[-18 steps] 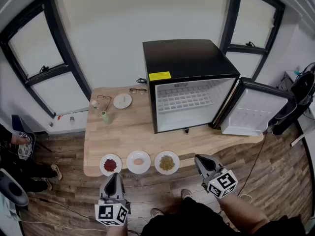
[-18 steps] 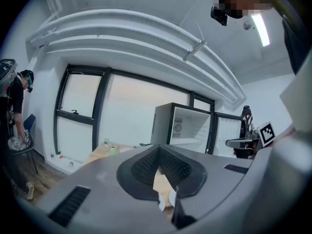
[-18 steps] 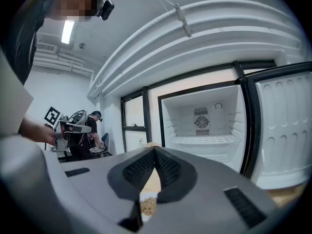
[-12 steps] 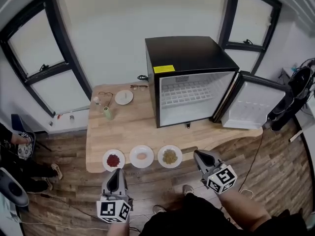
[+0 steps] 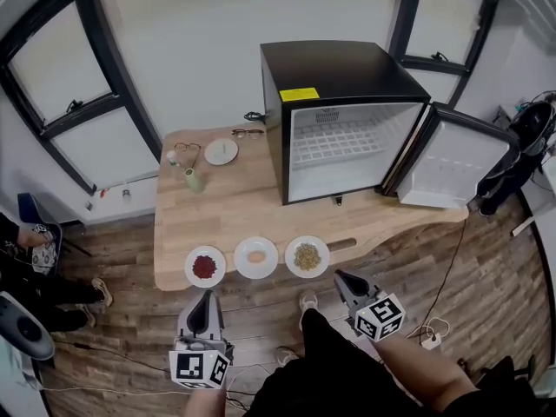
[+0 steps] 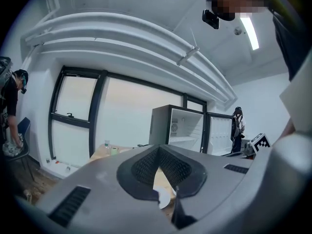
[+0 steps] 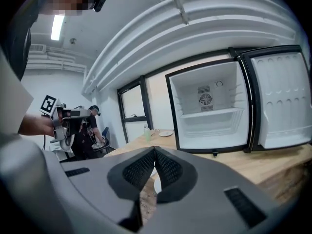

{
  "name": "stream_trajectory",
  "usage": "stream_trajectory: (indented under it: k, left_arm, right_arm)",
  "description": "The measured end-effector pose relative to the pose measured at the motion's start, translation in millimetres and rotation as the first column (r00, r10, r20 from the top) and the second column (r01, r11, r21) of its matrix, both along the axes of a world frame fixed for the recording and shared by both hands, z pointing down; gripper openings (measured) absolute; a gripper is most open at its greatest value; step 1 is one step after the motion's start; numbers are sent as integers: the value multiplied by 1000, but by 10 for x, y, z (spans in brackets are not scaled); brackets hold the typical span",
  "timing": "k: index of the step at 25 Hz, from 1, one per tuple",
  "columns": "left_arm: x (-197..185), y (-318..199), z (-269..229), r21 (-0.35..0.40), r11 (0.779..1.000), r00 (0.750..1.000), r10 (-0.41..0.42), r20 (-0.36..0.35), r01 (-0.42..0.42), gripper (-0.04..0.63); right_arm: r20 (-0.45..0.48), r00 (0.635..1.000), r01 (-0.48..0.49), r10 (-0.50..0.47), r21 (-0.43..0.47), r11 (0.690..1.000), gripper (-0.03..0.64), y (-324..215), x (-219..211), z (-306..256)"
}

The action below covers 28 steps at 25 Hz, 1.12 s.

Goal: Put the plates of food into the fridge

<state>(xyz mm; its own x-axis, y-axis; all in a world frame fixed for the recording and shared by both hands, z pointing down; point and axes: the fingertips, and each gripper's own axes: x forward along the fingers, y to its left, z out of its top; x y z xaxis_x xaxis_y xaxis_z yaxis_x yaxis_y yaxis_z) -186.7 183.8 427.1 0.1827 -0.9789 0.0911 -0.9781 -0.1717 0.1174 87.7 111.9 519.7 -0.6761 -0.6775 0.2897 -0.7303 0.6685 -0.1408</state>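
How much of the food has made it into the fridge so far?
Done: just the fridge standing open, shelves bare. In hand: nothing; left claw and right claw are shut, empty, short of the table. Left: all three plates, the red-food plate, middle plate and green-food plate, wait along its near edge.

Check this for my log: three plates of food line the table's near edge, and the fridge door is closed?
No: the fridge door is open, per the head view. The three plates do line the table's near edge.
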Motion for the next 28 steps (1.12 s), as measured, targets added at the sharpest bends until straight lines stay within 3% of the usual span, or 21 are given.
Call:
stream_trajectory:
  k: [4, 10, 14, 19, 21, 25, 28]
  left_arm:
    - [-23, -22, 3, -11, 1000, 999, -18, 30, 18, 3]
    - [-122, -122, -9, -47, 998, 995, -26, 95, 31, 3]
    - [-141, -259, 17, -76, 997, 993, -20, 116, 29, 3]
    - [-99, -459, 98, -114, 993, 993, 2, 119, 12, 3]
    - [-82, -528, 121, -125, 992, 992, 8, 123, 7, 3]
    - [-79, -637, 158, -144, 990, 991, 17, 131, 2, 3]
    - [-47, -722, 163, -155, 988, 990, 29, 136, -8, 3]
  right_arm:
    - [4, 998, -68, 69, -70, 995, 21, -81, 93, 421]
    - [-6, 999, -52, 52, -222, 974, 21, -141, 89, 1117]
    - [82, 977, -152, 198, -385, 910, 21, -261, 242, 1509]
    - [140, 937, -200, 319, -534, 821, 23, -369, 322, 1864]
    - [156, 931, -189, 331, -571, 799, 31, -393, 312, 1954]
    - [193, 922, -137, 335, -646, 751, 136, -405, 209, 2113]
    - [209, 913, -122, 350, -678, 725, 144, -442, 158, 2185]
